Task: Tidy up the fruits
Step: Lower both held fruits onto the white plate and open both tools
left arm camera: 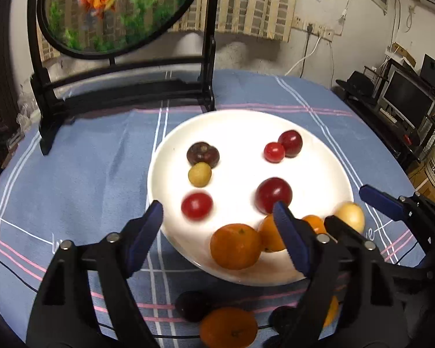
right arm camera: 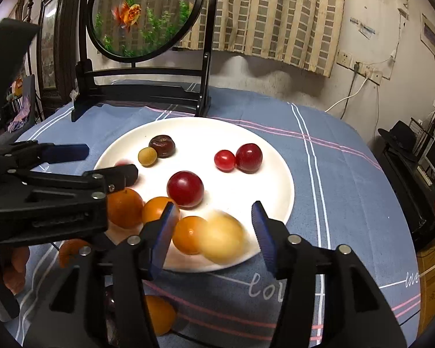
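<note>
A blue checked tablecloth (right arm camera: 333,174) lies under both claws. Ahead of them sits the round white ceramic plate (right arm camera: 206,133), with a black-framed round fish tank (right arm camera: 148,14) beyond it. The left claw (left arm camera: 217,226) is released, its blue pads spread above the plate's near rim with a large orange mandarin (left arm camera: 235,246) between them. The right claw (right arm camera: 211,232) is also released; a blurred pale yellow fruit (right arm camera: 221,237) lies between its pads, touching a small orange fruit (right arm camera: 187,235). Further ahead rests a dark red plum (right arm camera: 185,188).
</note>
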